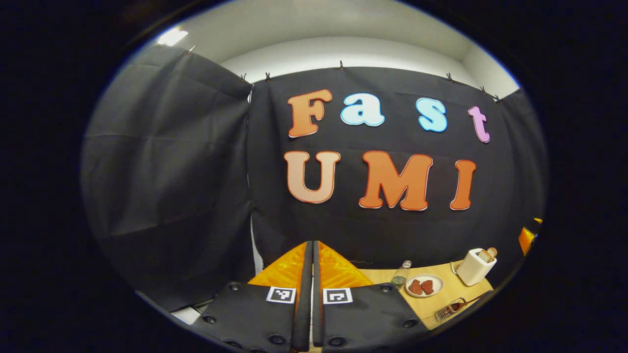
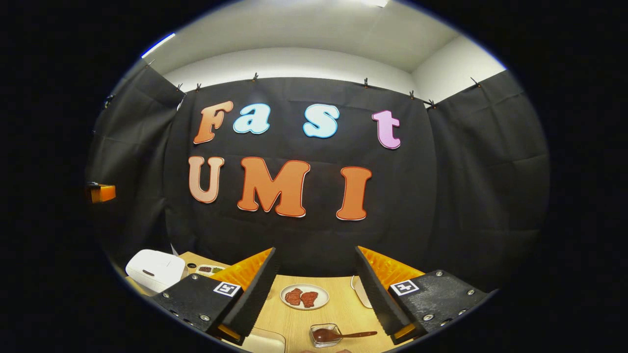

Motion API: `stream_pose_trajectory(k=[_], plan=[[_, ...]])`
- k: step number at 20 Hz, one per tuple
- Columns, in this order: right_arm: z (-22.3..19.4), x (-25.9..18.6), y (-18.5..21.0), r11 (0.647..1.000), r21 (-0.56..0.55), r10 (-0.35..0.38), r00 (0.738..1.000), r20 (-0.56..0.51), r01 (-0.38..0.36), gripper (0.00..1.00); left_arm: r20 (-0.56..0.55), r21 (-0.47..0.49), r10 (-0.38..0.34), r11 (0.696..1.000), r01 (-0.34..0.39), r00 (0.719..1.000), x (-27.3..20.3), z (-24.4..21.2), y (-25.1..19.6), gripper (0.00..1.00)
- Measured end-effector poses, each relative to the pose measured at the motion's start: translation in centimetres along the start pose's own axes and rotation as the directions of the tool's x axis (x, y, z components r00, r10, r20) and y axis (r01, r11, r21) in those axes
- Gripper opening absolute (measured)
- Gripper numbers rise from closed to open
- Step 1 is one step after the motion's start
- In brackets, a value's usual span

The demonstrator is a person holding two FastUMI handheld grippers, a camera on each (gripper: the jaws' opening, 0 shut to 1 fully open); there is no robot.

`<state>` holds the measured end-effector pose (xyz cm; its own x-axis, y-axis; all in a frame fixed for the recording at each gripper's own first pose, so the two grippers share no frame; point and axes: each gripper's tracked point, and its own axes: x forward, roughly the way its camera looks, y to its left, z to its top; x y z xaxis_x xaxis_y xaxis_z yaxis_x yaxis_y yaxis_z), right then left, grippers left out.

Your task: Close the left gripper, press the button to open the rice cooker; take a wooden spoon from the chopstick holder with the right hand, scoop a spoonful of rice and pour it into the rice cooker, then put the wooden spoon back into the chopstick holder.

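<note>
The wooden table (image 2: 338, 309) is seen low in both views, lit against the booth's black cloth wall. In the right gripper view the white rice cooker (image 2: 154, 268) is found at the table's far left, lid down and closed, with a small dark button or latch mark on its front. The right gripper (image 2: 316, 294) is held above the table with fingers set wide apart, nothing between them; a plate (image 2: 304, 297) with two reddish-brown pieces is framed in the gap. A small glass dish (image 2: 326, 335) of dark contents is seen nearer the camera, with a wooden spoon (image 2: 355, 335) laid in it, handle pointing right. A small tray (image 2: 210, 269) of mixed items is placed just beside the cooker. A white curved object is partly hidden behind the right finger; what it is cannot be told there.

In the left gripper view the left gripper (image 1: 312, 279) is shown with fingers pressed together, nothing held. The white chopstick holder (image 1: 475, 266) is located at the table's far right, with a wooden utensil end poking out on top. A small glass bottle (image 1: 401, 273) is stood left of the plate, well apart from the holder.
</note>
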<state>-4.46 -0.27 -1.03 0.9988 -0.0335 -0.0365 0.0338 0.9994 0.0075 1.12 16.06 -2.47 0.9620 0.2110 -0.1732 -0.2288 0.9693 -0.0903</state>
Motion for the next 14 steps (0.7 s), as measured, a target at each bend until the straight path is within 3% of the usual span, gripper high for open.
stream_pose_trajectory(k=[3,6,11,14], plan=[[-0.6,-0.4,-1.0,0.999,-0.022,-0.038,0.999,-0.016,0.037,0.95,-0.164,-0.035,0.0,0.999,-0.006,0.986,2.5,-3.0,0.8,0.06],[-1.4,-1.1,-2.7,0.994,-0.056,-0.094,0.995,-0.034,0.092,0.95,-0.353,-0.111,-0.032,0.994,-0.008,0.935,4.8,-7.1,1.1,0.06],[-3.1,-2.6,-4.6,0.984,-0.058,-0.171,0.982,-0.082,0.167,0.95,-0.616,-0.229,-0.102,0.972,-0.053,0.781,6.2,-14.0,1.9,0.07],[-4.1,-3.3,-5.7,0.975,-0.077,-0.216,0.97,-0.112,0.209,0.95,-0.716,-0.291,-0.145,0.951,-0.103,0.683,6.3,-17.2,2.3,0.06]])
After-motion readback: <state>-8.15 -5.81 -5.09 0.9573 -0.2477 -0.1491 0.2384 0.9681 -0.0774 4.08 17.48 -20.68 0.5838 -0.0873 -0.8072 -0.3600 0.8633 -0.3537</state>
